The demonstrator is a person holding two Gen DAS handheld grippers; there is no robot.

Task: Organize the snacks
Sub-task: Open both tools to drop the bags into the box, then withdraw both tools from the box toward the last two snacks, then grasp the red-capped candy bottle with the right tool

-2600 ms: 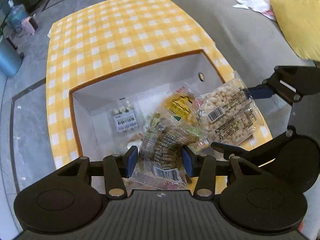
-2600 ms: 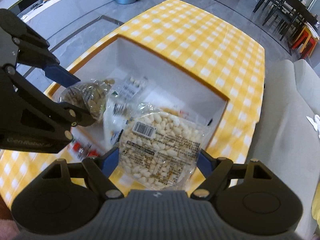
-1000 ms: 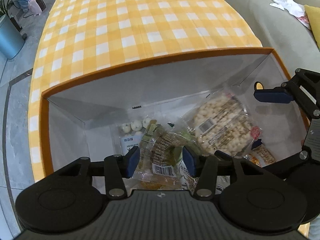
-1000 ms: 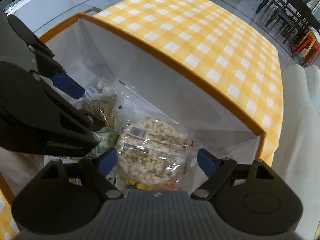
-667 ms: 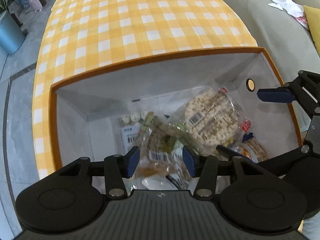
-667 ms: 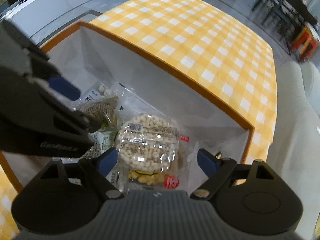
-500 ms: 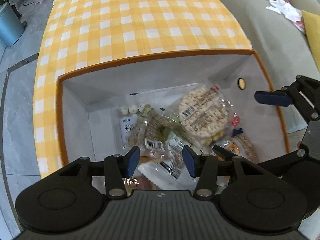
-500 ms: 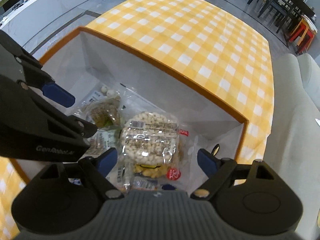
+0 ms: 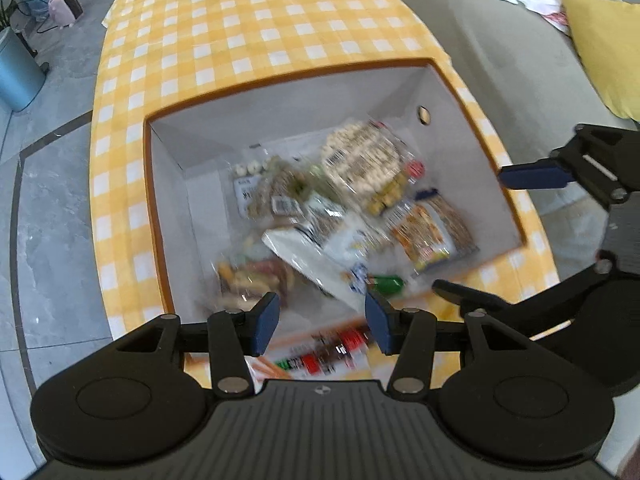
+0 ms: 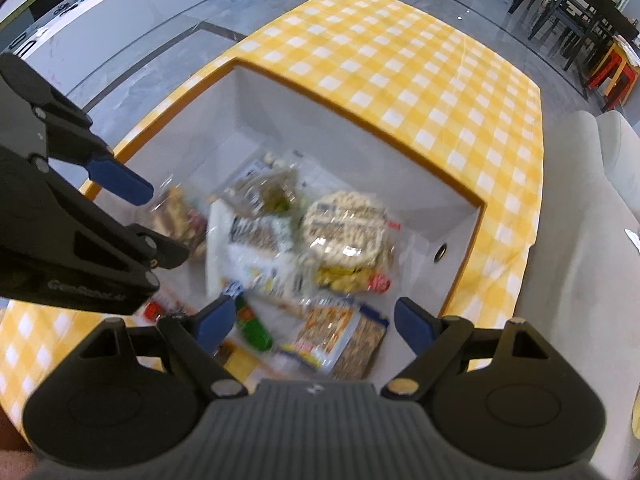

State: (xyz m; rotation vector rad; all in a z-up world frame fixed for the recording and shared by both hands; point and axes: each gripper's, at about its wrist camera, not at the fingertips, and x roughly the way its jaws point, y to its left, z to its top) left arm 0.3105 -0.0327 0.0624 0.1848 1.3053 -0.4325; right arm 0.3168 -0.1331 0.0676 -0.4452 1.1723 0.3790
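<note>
Two tools hang over the box (image 9: pixel 472 118), both empty, jaws apart with nothing between the pads. Left tool (image 9: pixel 320 322) sits above the box's near rim; right tool (image 10: pixel 310 322) above the near corner by the box's round side hole (image 10: pixel 441 253).

Snacks lie loose on the box floor, stacked rather than sorted. The puffed-rice pack (image 10: pixel 346 226) rests on top of the pile toward the hole side, probably because it was set in last. A nut pack (image 10: pixel 266 192) lies beside it toward the far wall. An orange-printed bag (image 10: pixel 334 336) lies near the front wall, a green item (image 10: pixel 252 326) just beside it.

One red-and-black pack (image 9: pixel 324 354) lies outside the box on the checked desk (image 9: pixel 248 20), below the left tool; likely next.

Pose: both tools point steeply down, side by side, clear of the box walls. Frames blurred; labels unreadable.
</note>
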